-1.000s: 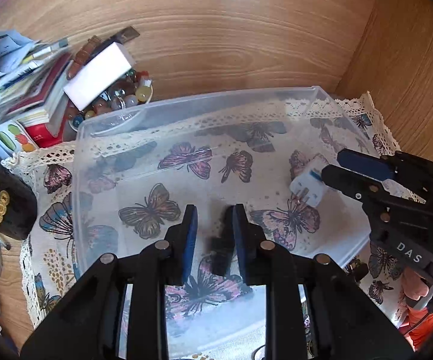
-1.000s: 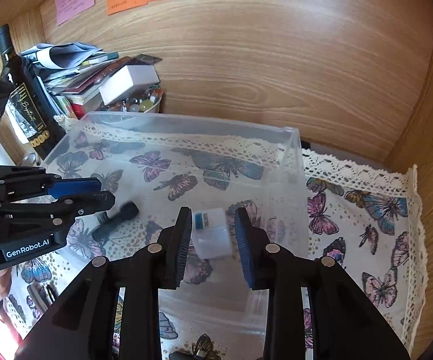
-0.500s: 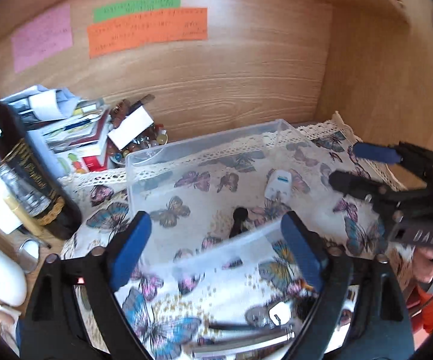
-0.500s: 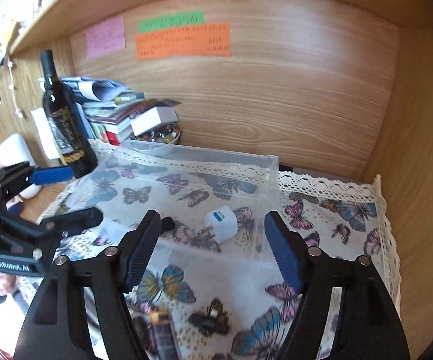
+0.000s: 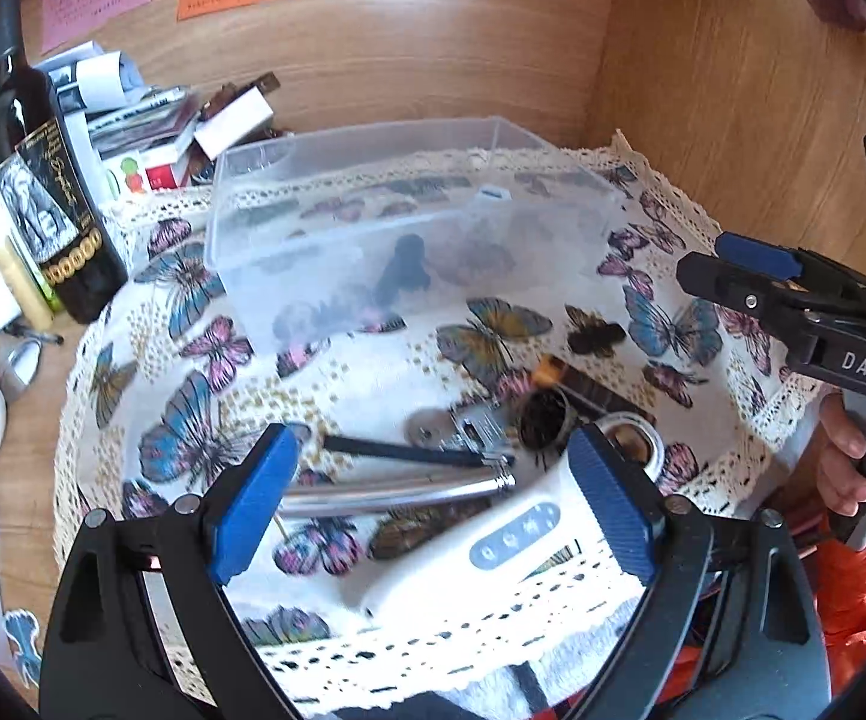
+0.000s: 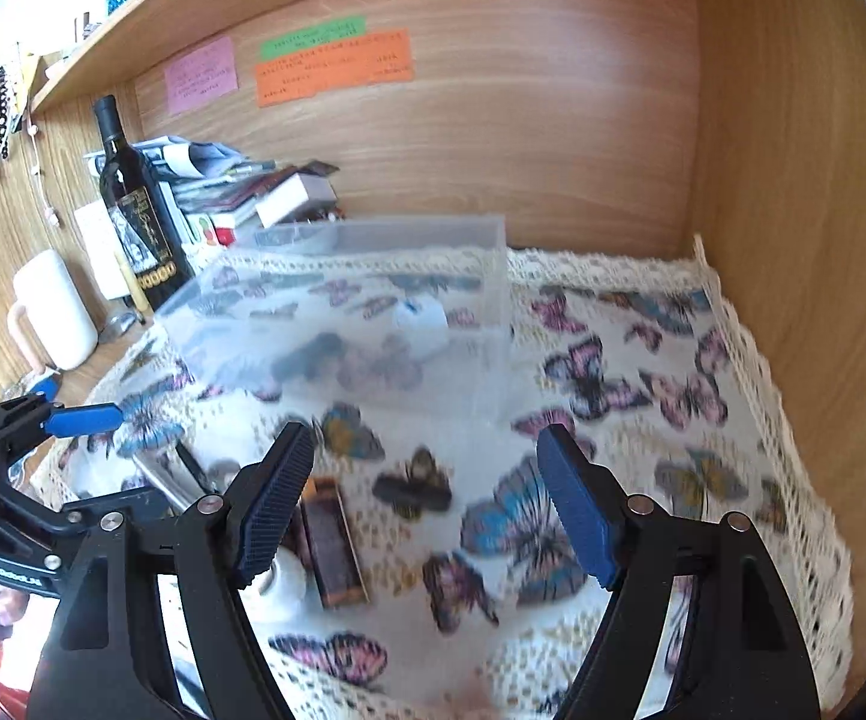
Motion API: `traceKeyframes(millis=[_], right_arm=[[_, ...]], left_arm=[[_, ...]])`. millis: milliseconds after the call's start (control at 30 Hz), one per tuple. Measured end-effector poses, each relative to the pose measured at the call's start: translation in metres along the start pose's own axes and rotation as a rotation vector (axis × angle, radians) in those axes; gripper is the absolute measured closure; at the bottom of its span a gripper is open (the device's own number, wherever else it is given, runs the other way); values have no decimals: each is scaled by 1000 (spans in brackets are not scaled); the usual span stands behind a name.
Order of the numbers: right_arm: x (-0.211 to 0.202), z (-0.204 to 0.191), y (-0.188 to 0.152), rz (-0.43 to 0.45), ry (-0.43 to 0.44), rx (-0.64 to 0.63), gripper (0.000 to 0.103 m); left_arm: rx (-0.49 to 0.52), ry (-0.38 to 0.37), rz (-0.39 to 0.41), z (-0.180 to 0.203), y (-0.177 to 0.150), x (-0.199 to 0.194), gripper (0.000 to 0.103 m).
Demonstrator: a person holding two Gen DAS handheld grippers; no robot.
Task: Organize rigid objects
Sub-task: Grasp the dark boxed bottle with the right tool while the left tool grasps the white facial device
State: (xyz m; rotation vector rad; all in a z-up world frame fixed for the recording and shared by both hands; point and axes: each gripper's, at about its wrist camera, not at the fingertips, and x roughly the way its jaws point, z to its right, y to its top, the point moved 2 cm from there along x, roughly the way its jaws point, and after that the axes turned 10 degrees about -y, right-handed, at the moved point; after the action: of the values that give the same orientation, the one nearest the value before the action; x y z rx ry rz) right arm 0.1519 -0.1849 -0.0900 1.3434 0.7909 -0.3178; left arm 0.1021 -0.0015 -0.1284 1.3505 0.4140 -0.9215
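Two items are seen inside one clear plastic storage box [image 5: 325,228] — white charger cube [image 6: 424,318], black object [image 5: 403,267]. Left gripper [image 5: 433,504] and right gripper [image 6: 427,504] are spread wide, empty; "DAS" is read on right.

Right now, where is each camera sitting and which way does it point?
Left wrist: sits on the left gripper, looking forward and down at loose items on the butterfly cloth; its own open fingers and the right gripper show.
Right wrist: sits on the right gripper, facing the wooden back wall; its own open fingers and the left gripper show.
Shared: the clear plastic box, the wine bottle.
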Motion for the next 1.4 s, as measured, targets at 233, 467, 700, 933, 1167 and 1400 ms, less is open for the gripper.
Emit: traceKeyframes(millis=[233,467,700,933,1167,1400], right_arm=[[2,6,-21,-43,-12,12,28],[3,13,-29,-66,-14,29,28],[8,8,-33,-91,0,19,28],[19,-10,-36,-123,59,-25,28],[41,-35,-42,-204,95,-83,52],[49,-47,-40,-198,85,-137,64]], left_arm=[[30,-49,-30,25,-21,12,11],[51,-141,-108,46,-27,37,28],[72,-169,-113,49,-25,50,52],[55,-164,-95,39,-30,40,67],[20,-126,-84,21,-35,31,66],[69,-100,-86,28,-31,42,66]])
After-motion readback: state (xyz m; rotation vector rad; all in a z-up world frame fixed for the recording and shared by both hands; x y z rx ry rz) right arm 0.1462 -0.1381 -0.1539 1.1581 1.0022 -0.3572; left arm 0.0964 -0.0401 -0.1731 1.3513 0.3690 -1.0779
